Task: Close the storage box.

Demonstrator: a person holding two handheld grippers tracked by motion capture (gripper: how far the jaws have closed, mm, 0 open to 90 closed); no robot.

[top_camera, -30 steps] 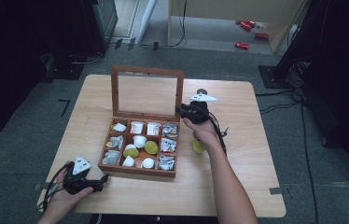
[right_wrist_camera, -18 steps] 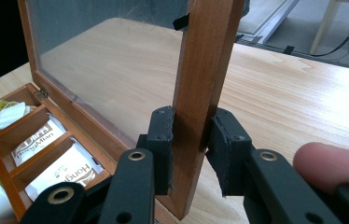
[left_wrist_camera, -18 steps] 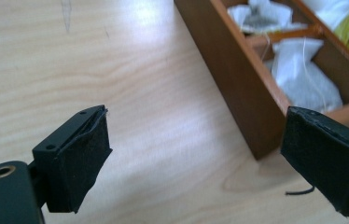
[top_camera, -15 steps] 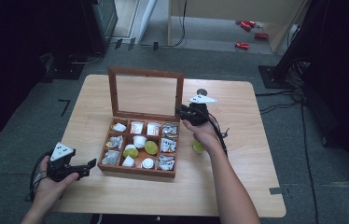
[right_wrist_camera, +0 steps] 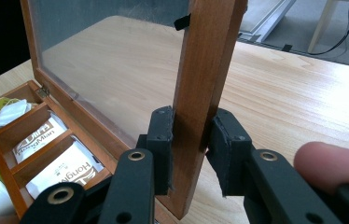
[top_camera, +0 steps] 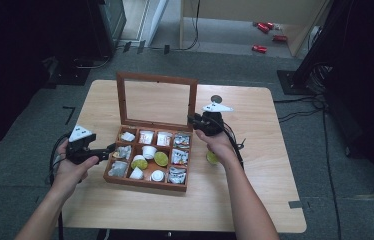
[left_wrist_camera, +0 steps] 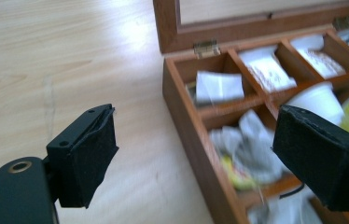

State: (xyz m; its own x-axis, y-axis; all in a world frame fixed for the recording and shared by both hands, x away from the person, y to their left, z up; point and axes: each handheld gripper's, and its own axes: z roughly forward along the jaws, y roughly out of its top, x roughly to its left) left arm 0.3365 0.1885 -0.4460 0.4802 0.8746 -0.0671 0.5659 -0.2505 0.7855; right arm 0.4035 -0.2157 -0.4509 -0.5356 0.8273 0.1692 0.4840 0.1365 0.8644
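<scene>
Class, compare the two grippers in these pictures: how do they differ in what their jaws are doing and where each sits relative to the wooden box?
The right gripper is shut on the upright lid of the wooden box, clamping its side frame; the left gripper is open with nothing between its jaws, which have just been closing a little. The right gripper sits at the box's back right corner; the left gripper hovers beside its left wall. Both are hand-held, with black padded jaws.

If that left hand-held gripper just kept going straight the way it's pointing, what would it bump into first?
Most likely the near left wall of the wooden box. The left hand-held gripper, its jaws just closing a little with nothing between them, straddles that wall; depth is hard to judge.
</scene>
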